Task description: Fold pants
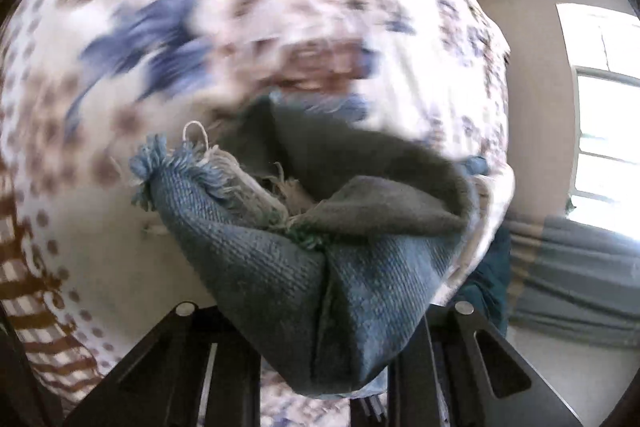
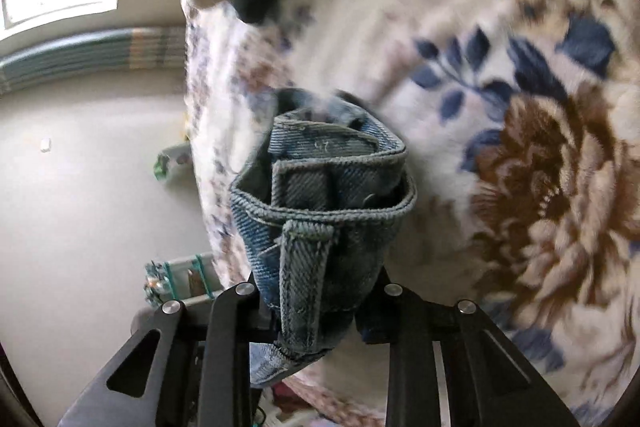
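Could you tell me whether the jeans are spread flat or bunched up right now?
Bunched up. The jeans are gathered in each claw: frayed hem in the left claw, waistband in the right claw.

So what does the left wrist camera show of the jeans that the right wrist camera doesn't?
Only the left wrist view shows the frayed hem end of the blue denim pants, loose threads and all, bunched in the left gripper. Only the right wrist view shows the stitched waistband end with a belt loop, clamped in the right gripper. Both show denim pinched between black fingers, the cream floral blanket with blue and brown flowers behind, and a bright window to the side.
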